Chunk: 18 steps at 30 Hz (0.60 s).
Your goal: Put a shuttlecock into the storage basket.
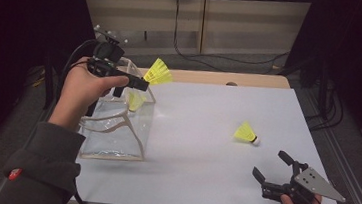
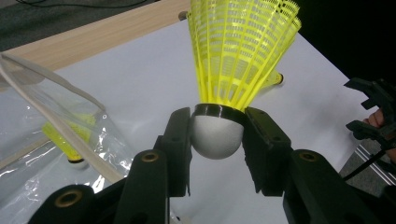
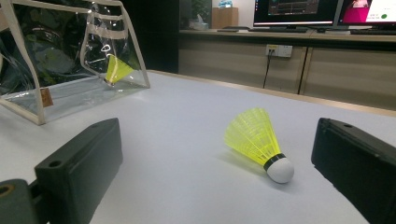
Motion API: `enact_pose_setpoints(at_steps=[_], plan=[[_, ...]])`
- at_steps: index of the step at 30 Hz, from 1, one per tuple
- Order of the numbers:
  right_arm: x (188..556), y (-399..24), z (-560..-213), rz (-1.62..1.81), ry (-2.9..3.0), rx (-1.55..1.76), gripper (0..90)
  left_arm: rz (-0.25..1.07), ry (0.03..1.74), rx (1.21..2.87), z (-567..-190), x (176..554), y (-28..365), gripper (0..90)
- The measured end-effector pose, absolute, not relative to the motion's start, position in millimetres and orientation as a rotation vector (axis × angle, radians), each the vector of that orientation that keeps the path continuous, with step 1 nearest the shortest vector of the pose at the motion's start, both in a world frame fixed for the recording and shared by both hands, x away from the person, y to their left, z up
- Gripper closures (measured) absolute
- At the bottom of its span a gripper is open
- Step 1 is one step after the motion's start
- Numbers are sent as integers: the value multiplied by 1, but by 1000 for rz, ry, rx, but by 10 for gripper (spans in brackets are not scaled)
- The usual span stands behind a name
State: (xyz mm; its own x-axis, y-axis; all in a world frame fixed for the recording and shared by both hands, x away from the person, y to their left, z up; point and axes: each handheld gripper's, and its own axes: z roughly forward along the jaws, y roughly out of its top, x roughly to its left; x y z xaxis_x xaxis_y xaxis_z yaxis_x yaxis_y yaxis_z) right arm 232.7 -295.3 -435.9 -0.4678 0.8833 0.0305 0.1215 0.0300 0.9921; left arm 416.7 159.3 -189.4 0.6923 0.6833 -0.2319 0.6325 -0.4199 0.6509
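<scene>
My left gripper is shut on the white cork head of a yellow shuttlecock, and holds it in the air above the open top of a clear plastic bag at the table's left. The shuttlecock points away from the hand, skirt outward. A second yellow shuttlecock lies inside the bag, also seen as the shuttlecock in the bag. A third shuttlecock lies on its side on the white table, right of centre. My right gripper stands open near the front right corner, with that shuttlecock lying a little beyond its jaws.
The bag has beige trim and handles and stands near the table's left edge. A wooden strip runs along the far edge. Cables lie on the floor behind. Monitors stand on a counter farther off.
</scene>
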Motion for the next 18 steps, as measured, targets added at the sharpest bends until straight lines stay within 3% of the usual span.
enact_pose_setpoints(at_steps=[18], plan=[[233, -295, -436, 1501, 1661, 1030, 19, 117, 1042, 2130, -188, 417, 174, 632]])
